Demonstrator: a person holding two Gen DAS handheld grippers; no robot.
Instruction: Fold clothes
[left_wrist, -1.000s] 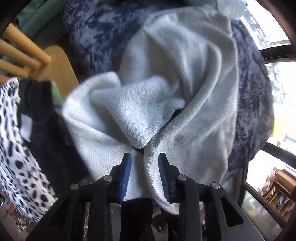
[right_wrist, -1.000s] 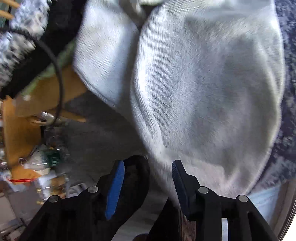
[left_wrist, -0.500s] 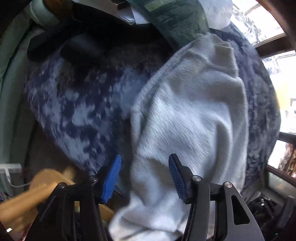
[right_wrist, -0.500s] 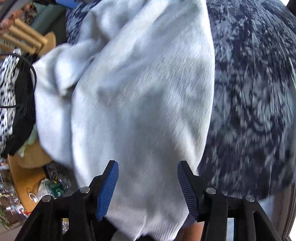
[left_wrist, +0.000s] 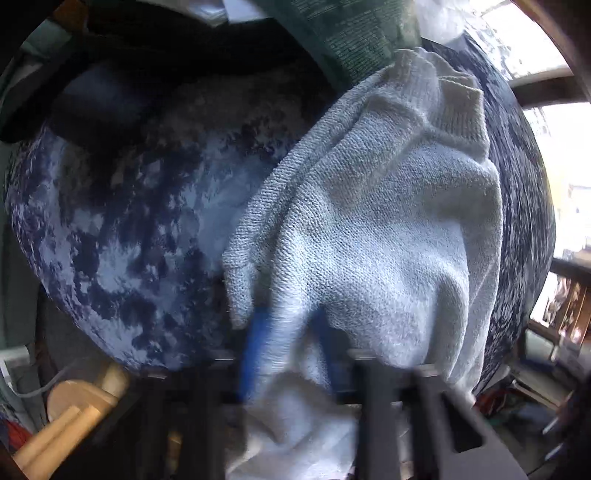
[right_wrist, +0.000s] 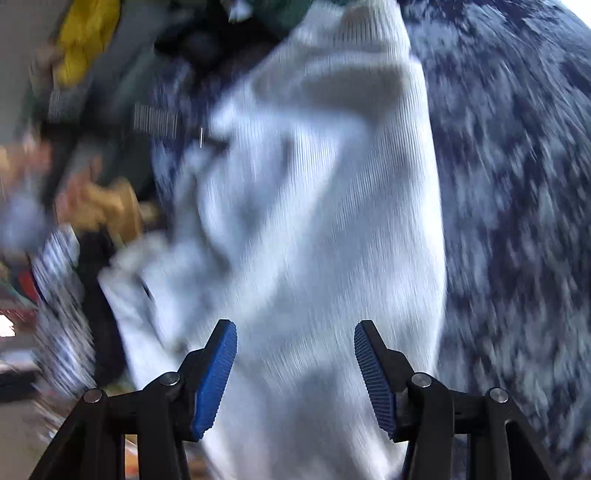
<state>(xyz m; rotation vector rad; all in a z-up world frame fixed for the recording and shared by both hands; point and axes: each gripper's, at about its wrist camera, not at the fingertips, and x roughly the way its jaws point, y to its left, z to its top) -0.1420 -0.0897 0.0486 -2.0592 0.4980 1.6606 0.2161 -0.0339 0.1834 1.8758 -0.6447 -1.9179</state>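
Observation:
A white knit sweater (left_wrist: 388, 229) lies on a blue-and-white mottled blanket (left_wrist: 129, 221), its ribbed collar at the far end. My left gripper (left_wrist: 291, 332) is blurred by motion, its blue pads close together with a fold of the sweater's near edge between them. In the right wrist view the same sweater (right_wrist: 314, 221) stretches away over the blanket (right_wrist: 517, 184). My right gripper (right_wrist: 295, 354) is open, its blue pads wide apart above the sweater's near part, holding nothing.
A dark green bag (left_wrist: 354, 33) and dark items lie at the blanket's far end. Wooden chair parts (left_wrist: 70, 406) sit at lower left. A black-and-white patterned garment (right_wrist: 62, 295) hangs at the left. Windows (left_wrist: 565, 177) are at the right.
My left gripper's pads have drawn together on the sweater's near edge. My right gripper stays open, and its view has swung so the sweater now runs straight ahead.

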